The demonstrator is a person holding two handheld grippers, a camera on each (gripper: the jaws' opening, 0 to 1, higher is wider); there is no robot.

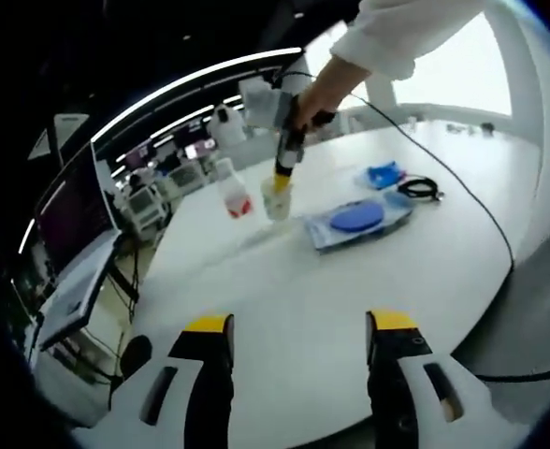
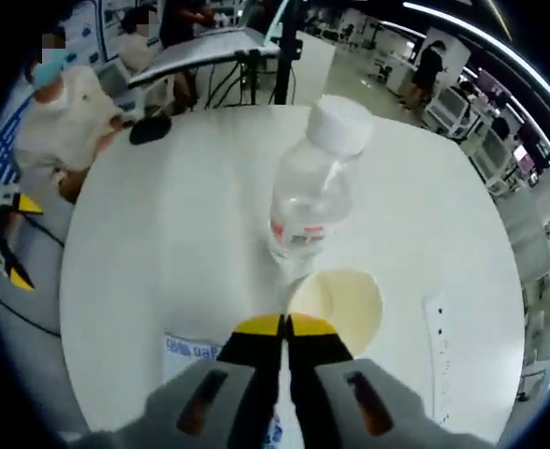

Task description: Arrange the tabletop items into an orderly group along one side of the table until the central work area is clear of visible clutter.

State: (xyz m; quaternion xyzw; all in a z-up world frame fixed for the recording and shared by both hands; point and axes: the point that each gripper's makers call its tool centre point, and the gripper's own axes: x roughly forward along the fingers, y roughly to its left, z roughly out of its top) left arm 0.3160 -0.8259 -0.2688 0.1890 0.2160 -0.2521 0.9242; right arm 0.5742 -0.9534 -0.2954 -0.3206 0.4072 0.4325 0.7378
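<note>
Here the right hand-held gripper (image 2: pixel 284 325), jaws together, pinches the cup (image 2: pixel 342 304) rim; left hand-held gripper (image 1: pixel 300 324) gapes apart.

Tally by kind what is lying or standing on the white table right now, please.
Water bottle: 1
Paper cup: 1
Clear bag with a blue disc: 1
Blue packet: 1
Coiled black cable: 1
Total: 5

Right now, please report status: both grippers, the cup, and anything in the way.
Left gripper open, holding nothing. Right gripper shut on rim of paper cup. Water bottle upright just past the cup, close in its path.
</note>
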